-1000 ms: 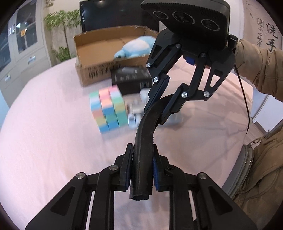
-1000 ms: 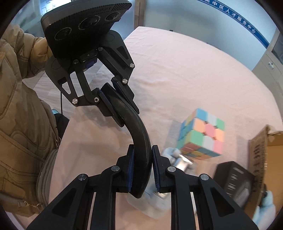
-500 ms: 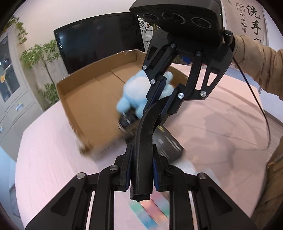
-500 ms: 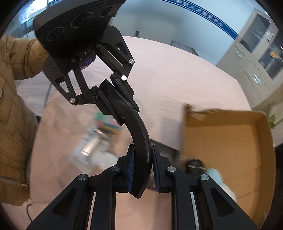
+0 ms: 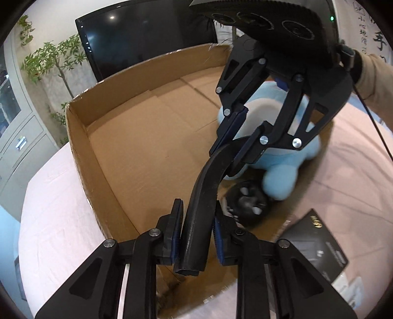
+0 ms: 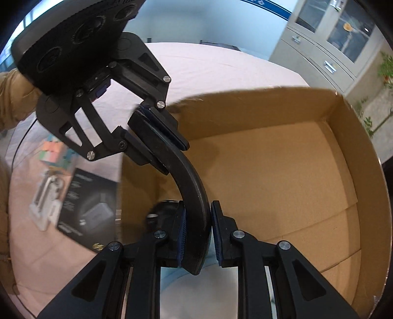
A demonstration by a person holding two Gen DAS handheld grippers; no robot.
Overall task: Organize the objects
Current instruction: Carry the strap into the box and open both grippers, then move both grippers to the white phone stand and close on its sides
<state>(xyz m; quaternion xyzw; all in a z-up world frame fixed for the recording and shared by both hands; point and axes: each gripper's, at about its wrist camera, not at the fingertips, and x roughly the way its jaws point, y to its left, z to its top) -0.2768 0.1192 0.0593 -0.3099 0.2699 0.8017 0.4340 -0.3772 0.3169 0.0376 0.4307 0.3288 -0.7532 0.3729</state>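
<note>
Left tongs (image 5: 196, 241) and right tongs (image 6: 197, 235) each clamped on 1 end of a curved black bar (image 5: 203, 196), bar held above an open cardboard box (image 5: 81, 157) on the pink desk (image 5: 49, 220), blue plush toy (image 5: 282, 169) inside box.

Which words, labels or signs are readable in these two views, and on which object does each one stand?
Black calligraphy on the white wall scroll: Chinese characters, cut off at the frame edge, not readable.
Print on the flat black product box: blurred, unreadable.
Gold logo on that box: too small to read.
Blue wall sign strip: cropped, unreadable.
</note>
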